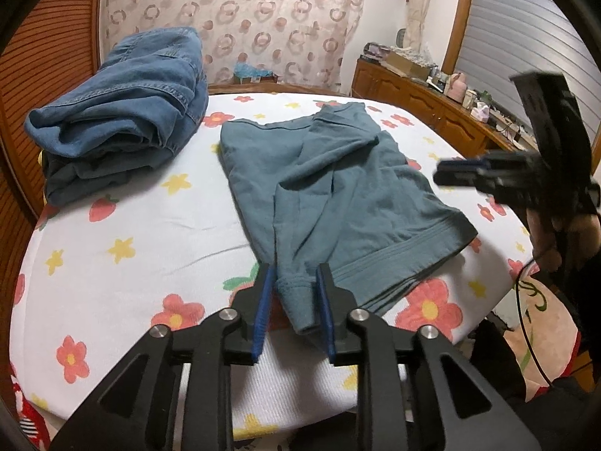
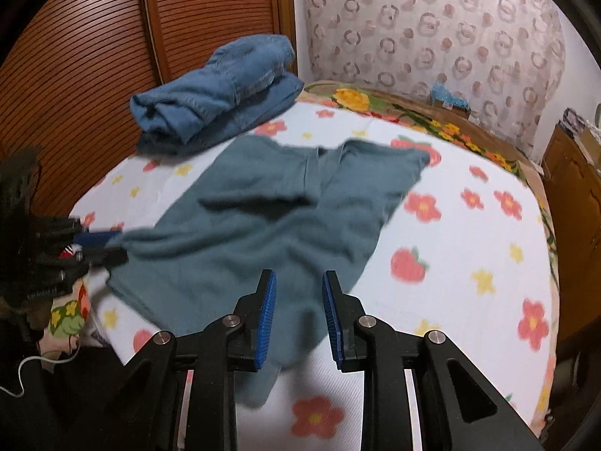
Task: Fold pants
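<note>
Teal-grey pants [image 1: 338, 188] lie folded on the flowered bed sheet [image 1: 150, 233]. One leg cuff [image 1: 296, 300] reaches toward me and sits between the blue pads of my left gripper [image 1: 296, 267]; the jaws are open, with a gap showing beside the left pad. The right wrist view shows that gripper [image 2: 109, 246] at the left, at the pants' [image 2: 263, 225] corner. My right gripper [image 2: 299, 273] hovers open over the pants' near edge with nothing pinched. It appears blurred at the right of the left wrist view [image 1: 458, 173].
Folded denim jeans [image 1: 124, 112] [image 2: 225, 86] are stacked at the bed's far left, against a slatted wooden panel [image 2: 94, 56]. A wooden dresser [image 1: 413, 94] with clutter runs along the right. A hand [image 1: 574, 233] and a thin cable [image 1: 526, 319] are beyond the bed's right edge.
</note>
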`<action>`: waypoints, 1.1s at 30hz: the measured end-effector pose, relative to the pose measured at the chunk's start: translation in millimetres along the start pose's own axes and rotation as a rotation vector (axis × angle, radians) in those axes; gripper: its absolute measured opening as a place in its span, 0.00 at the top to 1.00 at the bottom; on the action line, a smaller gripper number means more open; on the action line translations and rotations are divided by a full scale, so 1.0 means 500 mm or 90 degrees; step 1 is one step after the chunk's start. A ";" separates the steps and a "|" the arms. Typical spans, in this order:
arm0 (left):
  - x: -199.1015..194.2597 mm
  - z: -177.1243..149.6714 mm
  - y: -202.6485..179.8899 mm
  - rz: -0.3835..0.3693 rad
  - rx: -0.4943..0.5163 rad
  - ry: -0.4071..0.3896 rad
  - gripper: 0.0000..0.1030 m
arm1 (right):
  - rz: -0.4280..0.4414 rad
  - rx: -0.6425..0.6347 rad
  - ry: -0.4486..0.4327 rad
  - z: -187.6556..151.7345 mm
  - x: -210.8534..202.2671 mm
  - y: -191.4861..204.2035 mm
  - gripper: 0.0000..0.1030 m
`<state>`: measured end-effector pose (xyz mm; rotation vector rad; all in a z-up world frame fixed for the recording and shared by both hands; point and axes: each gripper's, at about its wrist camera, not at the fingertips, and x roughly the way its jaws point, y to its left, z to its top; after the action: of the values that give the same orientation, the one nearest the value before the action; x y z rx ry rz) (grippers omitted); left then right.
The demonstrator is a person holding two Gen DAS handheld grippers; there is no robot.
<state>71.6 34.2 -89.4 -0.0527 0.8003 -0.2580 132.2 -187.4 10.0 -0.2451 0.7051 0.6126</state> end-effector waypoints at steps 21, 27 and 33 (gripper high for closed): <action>0.029 0.124 -0.041 -0.011 0.087 -0.037 0.31 | -0.035 0.095 -0.060 -0.053 0.019 -0.031 0.55; 0.076 0.166 -0.066 -0.037 0.122 -0.016 0.35 | -0.052 0.102 -0.047 -0.047 0.045 -0.039 0.50; 0.131 0.204 -0.094 -0.050 0.148 0.018 0.50 | -0.051 0.109 -0.044 -0.044 0.053 -0.047 0.50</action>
<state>178.6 -32.7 -57.8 0.1385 0.7932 -0.4244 150.6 -203.1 -23.8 -0.0926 0.6744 0.4794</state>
